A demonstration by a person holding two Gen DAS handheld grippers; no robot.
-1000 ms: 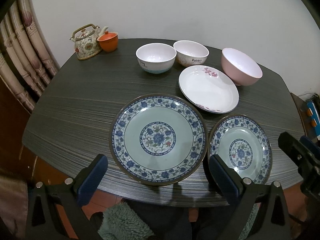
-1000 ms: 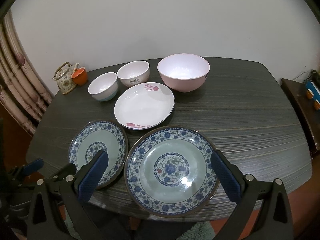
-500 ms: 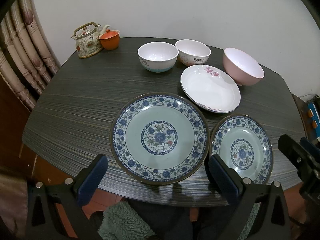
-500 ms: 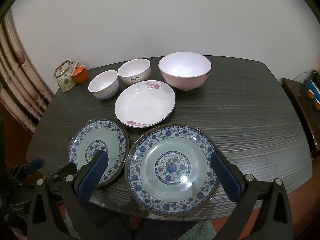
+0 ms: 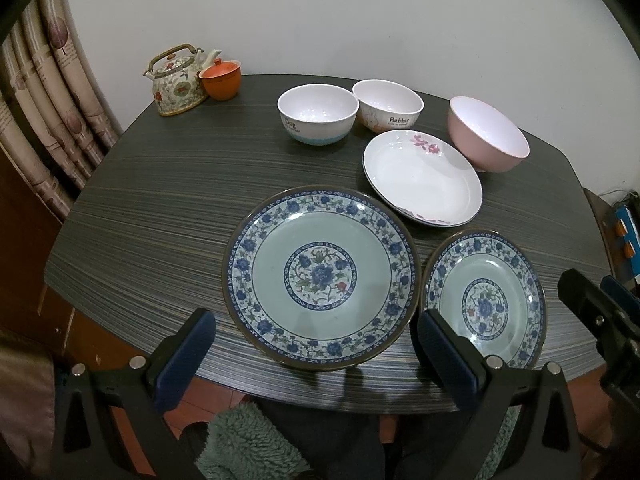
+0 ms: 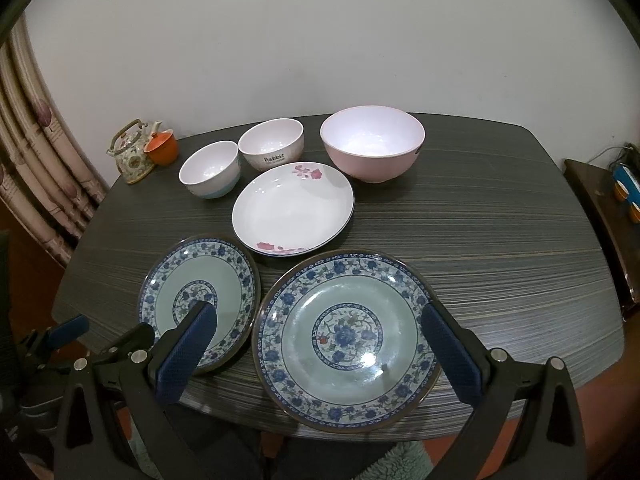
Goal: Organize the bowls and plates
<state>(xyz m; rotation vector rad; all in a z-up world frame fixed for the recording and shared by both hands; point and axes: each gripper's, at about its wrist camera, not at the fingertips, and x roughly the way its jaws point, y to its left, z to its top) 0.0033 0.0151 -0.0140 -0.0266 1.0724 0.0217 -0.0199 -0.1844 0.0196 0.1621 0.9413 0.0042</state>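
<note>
Two blue-patterned plates lie side by side at the table's near edge: the left plate (image 5: 320,276) (image 6: 200,276) and the right plate (image 5: 484,304) (image 6: 346,336). Behind them sits a white plate with pink flowers (image 5: 422,178) (image 6: 294,208). Further back stand a blue-based bowl (image 5: 318,118) (image 6: 210,174), a "Rabbit" bowl (image 5: 388,106) (image 6: 272,148) and a large pink bowl (image 5: 486,134) (image 6: 372,142). My left gripper (image 5: 316,356) hovers open before the left plate. My right gripper (image 6: 320,350) hovers open before the right plate. Neither holds anything.
A floral teapot (image 5: 176,80) and an orange lidded cup (image 5: 220,78) stand at the far left corner of the dark striped table (image 5: 160,208). A curtain (image 5: 48,112) hangs to the left. A low wooden cabinet (image 6: 600,208) is on the right.
Both views shift only very slightly. Nothing on the table has moved, and both grippers stay open.
</note>
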